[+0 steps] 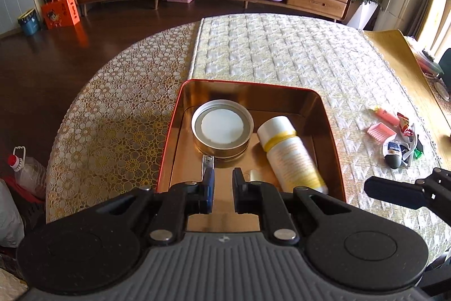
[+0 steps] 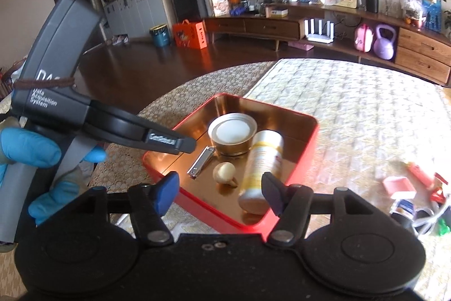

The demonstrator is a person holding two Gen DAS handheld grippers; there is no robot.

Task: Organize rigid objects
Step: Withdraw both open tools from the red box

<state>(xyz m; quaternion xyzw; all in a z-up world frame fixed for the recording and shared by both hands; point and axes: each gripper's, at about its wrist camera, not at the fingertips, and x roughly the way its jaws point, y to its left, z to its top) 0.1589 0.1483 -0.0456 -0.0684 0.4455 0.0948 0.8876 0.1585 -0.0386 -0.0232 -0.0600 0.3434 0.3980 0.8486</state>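
A red tin (image 1: 332, 131) with a gold inside lies open on the quilted table. In it are a round metal can with a white top (image 1: 222, 126), a white and yellow bottle (image 1: 293, 157) on its side, a nail clipper (image 2: 200, 162) and a small cream knob (image 2: 225, 171). My left gripper (image 1: 224, 188) hangs shut over the tin's near end, with nothing between its pads. In the right wrist view the left gripper (image 2: 188, 145) hovers above the clipper. My right gripper (image 2: 219, 191) stands open and empty at the tin's near rim (image 2: 197, 196), above the bottle's (image 2: 262, 165) base.
Right of the tin lies a loose heap: a pink comb (image 1: 380, 131), a pink tube (image 1: 386, 114), wrappers and a small dark bottle (image 1: 393, 157). A blue-gloved hand (image 2: 28, 148) holds the left gripper. The table's round edge falls away at the left, above a plastic jug (image 1: 28, 171).
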